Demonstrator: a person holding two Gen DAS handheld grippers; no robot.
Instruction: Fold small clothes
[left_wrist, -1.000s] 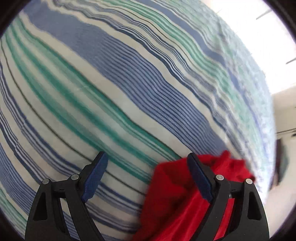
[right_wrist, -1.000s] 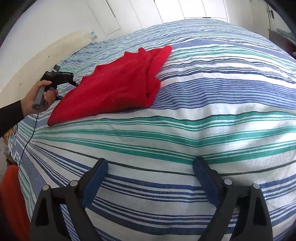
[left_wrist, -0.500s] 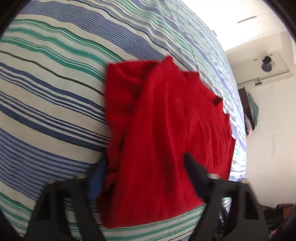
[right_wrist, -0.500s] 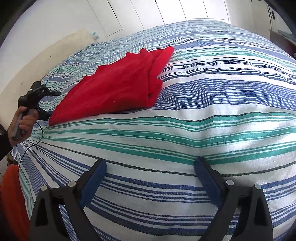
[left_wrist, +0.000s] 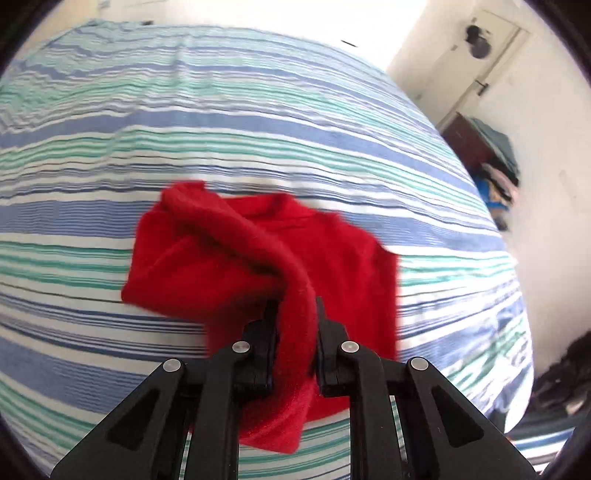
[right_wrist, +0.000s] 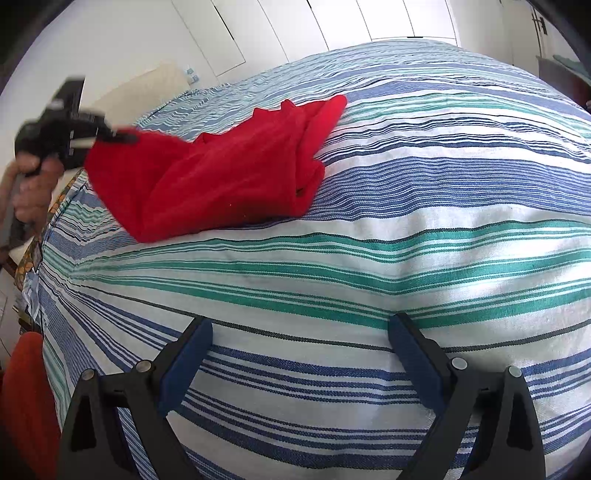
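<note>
A red garment (left_wrist: 258, 251) lies crumpled on the blue, green and white striped bed cover (left_wrist: 258, 110). My left gripper (left_wrist: 293, 306) has a thick fold of the garment's near edge between its pads; the jaws are closing on it, and the fold hangs down past them. In the right wrist view the left gripper (right_wrist: 123, 138) holds up the left corner of the red garment (right_wrist: 229, 173), while the rest lies on the cover (right_wrist: 406, 258). A hand (right_wrist: 33, 184) grips its handle. My right gripper (right_wrist: 299, 339) hovers open over bare cover, well in front of the garment.
The bed's left edge drops off near an orange-red object (right_wrist: 26, 387). White cupboard doors (right_wrist: 332, 22) stand behind the bed. A dark cabinet stacked with clothes (left_wrist: 491, 158) and a white door (left_wrist: 480, 55) are beyond the bed's far side.
My left gripper swung round to the garment's edge, closed on a fold and raised that corner off the bed. The right gripper has not moved.
</note>
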